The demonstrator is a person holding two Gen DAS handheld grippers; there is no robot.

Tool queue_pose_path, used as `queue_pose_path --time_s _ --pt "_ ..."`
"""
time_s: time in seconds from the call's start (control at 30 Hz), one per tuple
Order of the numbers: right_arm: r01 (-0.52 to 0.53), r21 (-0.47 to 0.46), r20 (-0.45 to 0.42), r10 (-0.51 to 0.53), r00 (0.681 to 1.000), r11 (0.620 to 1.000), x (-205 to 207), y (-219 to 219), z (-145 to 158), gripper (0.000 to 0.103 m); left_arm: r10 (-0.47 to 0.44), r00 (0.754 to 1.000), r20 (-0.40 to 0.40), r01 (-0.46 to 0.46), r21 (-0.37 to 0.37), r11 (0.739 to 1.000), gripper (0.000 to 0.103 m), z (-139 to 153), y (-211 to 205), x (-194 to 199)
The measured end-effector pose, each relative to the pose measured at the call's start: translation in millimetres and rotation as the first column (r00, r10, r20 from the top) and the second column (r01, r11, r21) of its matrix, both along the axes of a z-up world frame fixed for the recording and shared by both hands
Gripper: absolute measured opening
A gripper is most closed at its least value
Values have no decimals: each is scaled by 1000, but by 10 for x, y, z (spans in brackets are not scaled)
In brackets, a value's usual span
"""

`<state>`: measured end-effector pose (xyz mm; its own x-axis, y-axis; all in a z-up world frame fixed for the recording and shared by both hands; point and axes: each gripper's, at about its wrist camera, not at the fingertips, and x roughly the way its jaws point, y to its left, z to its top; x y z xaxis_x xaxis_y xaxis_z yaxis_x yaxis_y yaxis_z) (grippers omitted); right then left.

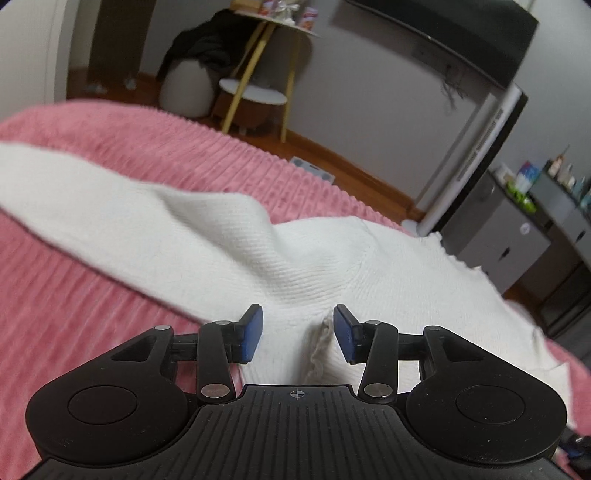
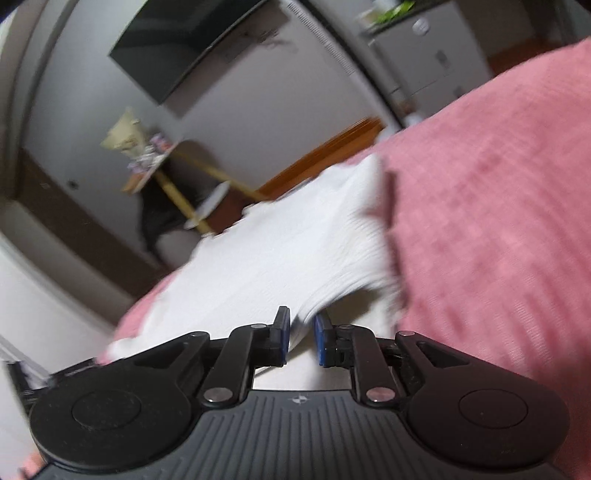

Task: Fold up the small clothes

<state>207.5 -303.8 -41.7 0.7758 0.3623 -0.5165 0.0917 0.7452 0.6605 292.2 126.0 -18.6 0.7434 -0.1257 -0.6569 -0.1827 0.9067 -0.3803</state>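
A white knit sweater (image 1: 295,258) lies on a pink ribbed blanket (image 1: 74,295), one sleeve (image 1: 92,192) stretched to the left. My left gripper (image 1: 297,334) is open just above the sweater, its blue pads either side of a raised seam fold (image 1: 319,343). In the right wrist view the picture is blurred. My right gripper (image 2: 301,334) is nearly shut with a lifted edge of the white sweater (image 2: 280,258) between its blue pads.
The pink blanket (image 2: 498,240) covers a bed. Beyond its far edge stand a yellow-legged side table (image 1: 258,85), a white pouf (image 1: 184,88) with dark clothing, a wall TV (image 1: 461,33) and grey cabinets (image 1: 535,236) at the right.
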Motion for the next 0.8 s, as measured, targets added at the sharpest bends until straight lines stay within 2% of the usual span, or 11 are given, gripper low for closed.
queue_pose_path --time_s 0.1,0.27,0.37,0.47,0.53,0.63,0.7,0.73,0.8 --pt "-25 22 15 24 1000 999 7 53 -13 15 -28 999 -17 28 -52 998 45 -39 -38 20" --pt "-81 20 18 81 997 996 26 141 -8 15 -83 995 -53 83 0 997 42 -106 -252 98" --pt "-136 20 63 134 989 991 9 179 51 15 -76 995 -64 76 -2 997 29 -143 -274 137" --pt "-146 2 105 145 984 989 -14 230 87 15 -69 996 -54 69 4 998 10 -129 -258 133" --pt "-114 -27 113 116 987 993 -30 255 105 15 -53 998 -33 54 26 998 9 -109 -248 114" --pt "-63 -151 57 72 996 987 -2 307 92 15 -20 999 -42 22 40 999 11 -139 -178 98" --pt "-71 -214 -7 71 997 974 39 368 22 12 5 999 -40 -5 -13 1000 20 -150 -80 72" --pt "-69 -218 4 71 997 973 25 379 10 12 21 999 -37 -23 -39 999 24 -139 -16 46" --pt "-70 -224 6 73 997 972 22 396 34 12 75 997 -8 -75 -59 995 46 -91 154 -48"
